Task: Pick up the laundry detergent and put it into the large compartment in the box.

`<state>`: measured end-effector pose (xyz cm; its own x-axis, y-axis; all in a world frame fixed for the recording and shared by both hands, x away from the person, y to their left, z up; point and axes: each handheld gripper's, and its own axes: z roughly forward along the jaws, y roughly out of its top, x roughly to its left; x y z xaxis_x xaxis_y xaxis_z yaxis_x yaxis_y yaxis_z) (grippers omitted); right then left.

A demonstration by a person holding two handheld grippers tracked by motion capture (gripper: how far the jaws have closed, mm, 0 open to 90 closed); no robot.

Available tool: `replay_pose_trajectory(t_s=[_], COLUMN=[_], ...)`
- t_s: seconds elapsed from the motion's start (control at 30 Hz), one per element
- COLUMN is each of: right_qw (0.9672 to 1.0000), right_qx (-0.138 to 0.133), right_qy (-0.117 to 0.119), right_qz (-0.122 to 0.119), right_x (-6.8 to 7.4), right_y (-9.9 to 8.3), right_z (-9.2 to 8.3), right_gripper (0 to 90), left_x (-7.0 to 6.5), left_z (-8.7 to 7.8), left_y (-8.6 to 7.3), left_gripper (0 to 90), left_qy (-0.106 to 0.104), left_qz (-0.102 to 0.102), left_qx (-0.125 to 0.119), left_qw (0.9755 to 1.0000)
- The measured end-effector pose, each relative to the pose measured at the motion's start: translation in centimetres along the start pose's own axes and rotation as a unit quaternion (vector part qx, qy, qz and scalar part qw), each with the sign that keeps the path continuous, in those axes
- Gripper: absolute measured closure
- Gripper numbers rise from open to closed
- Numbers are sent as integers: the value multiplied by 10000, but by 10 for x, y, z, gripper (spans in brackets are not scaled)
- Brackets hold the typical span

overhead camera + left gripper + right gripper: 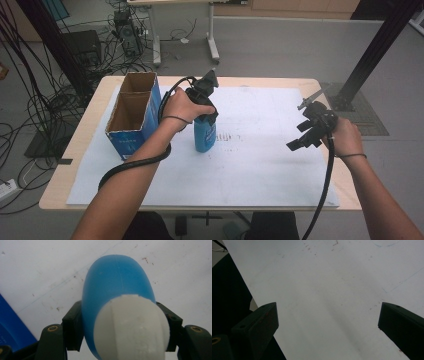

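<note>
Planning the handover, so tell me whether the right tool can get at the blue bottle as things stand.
Probably yes. The right tool is open and holds nothing, and bare white paper lies between it and the blue bottle. The left tool grips the bottle near its white cap, so only the lower body is free.

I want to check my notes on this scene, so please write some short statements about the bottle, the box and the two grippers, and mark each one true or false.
1. The left gripper is closed on the blue bottle. True.
2. The blue bottle lies flat on the table. False: it stands upright on the white sheet.
3. The right gripper holds a white cap. False: its jaws are open with nothing between them.
4. The cardboard box stands to the left of the bottle in the high view, its top open. True.
5. The bottle has a white cap. True.
</note>
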<state>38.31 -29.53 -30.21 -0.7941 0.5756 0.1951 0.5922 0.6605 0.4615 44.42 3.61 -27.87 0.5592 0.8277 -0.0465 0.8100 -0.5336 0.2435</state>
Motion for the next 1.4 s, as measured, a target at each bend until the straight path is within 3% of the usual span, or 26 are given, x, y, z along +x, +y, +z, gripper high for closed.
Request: replay_pose_trajectory(t_s=[0.43,1.4], right_qw=[10000,10000], right_qx=[25,84], right_qy=[-8,-10], right_qz=[-7,-10], right_x=[0,-1], right_y=[1,4], right_z=[1,4], right_gripper=[29,30], left_x=[-2,-1], left_z=[0,0], left_y=[1,2], left_gripper=[374,374], left_qy=[94,76], left_qz=[16,48], left_qx=[50,95], left_qw=[9999,9999])
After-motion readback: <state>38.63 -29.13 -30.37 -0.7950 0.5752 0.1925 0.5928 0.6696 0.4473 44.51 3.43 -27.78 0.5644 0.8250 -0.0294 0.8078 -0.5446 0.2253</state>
